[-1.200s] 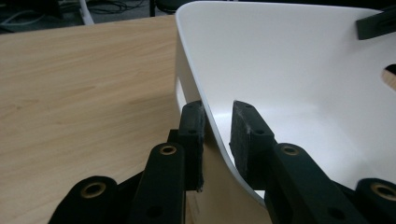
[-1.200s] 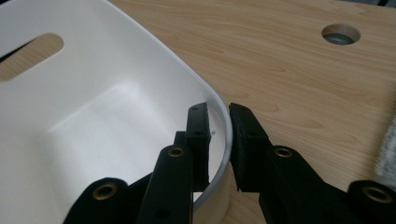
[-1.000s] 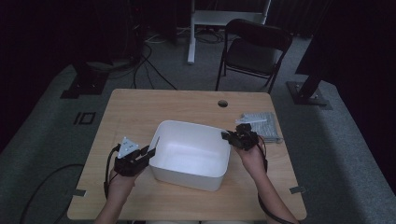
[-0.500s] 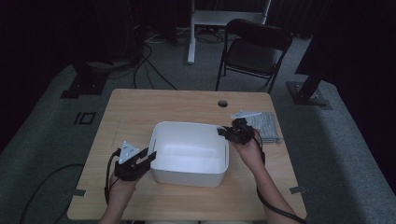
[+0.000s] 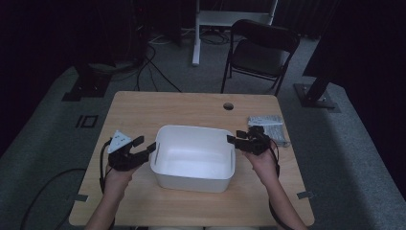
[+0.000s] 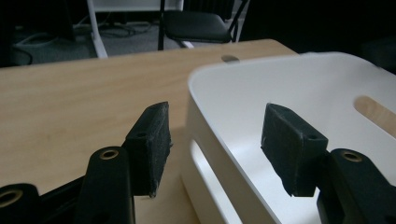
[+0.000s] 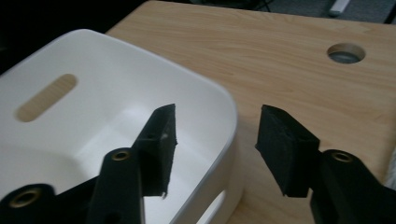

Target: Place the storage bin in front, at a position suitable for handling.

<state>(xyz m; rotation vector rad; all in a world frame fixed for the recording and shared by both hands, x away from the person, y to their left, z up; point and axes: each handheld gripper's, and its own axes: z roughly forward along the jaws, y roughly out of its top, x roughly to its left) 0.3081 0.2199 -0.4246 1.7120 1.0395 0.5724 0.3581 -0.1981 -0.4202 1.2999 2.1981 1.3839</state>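
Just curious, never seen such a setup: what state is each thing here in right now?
Tub: upright, empty, on the table.
Left gripper: open, jaws just opened, astride the tub's wall, not pressing.
Right gripper: open, jaws just opened, astride the opposite wall.
Packet: flat on the table.
Chair: unoccupied.

Light wooden table [image 5: 158, 108] with a round cable hole [image 5: 228, 106], a grey packet [image 5: 268, 125] near its right edge, and a black folding chair [image 5: 263, 48] beyond.
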